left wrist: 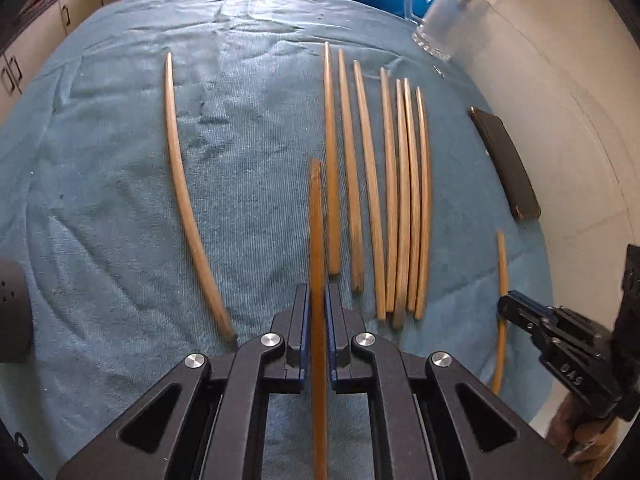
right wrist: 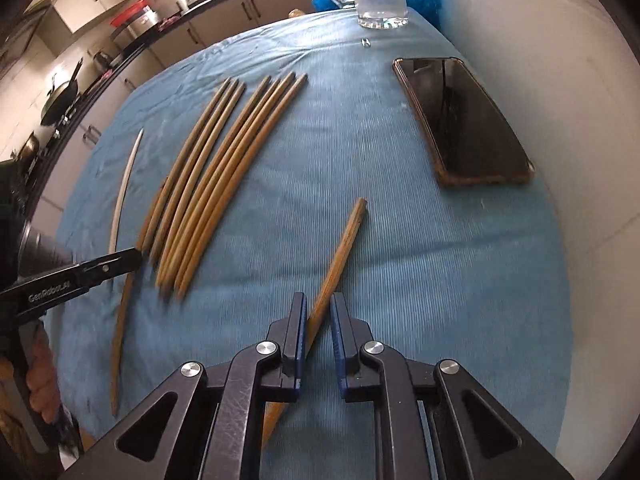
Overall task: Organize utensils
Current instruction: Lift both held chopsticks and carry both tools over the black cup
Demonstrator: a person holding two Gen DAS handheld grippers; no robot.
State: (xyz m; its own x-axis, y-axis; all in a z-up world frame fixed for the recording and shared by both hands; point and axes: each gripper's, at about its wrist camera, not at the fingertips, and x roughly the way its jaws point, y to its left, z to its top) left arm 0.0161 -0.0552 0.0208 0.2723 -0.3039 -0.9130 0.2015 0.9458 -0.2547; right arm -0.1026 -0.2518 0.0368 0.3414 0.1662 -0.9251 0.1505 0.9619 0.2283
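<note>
Grippers both clamped: left gripper on one chopstick, right gripper on another chopstick.

My left gripper is matte black, its linkage arms pinned with round silver screws, and its fingers are faced with blue pads. My right gripper matches it. Seen from the side, white lettering runs along each black body.

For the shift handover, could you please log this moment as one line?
left gripper: shut on chopstick | right gripper: shut on second chopstick | loose chopsticks: on blue cloth
</note>
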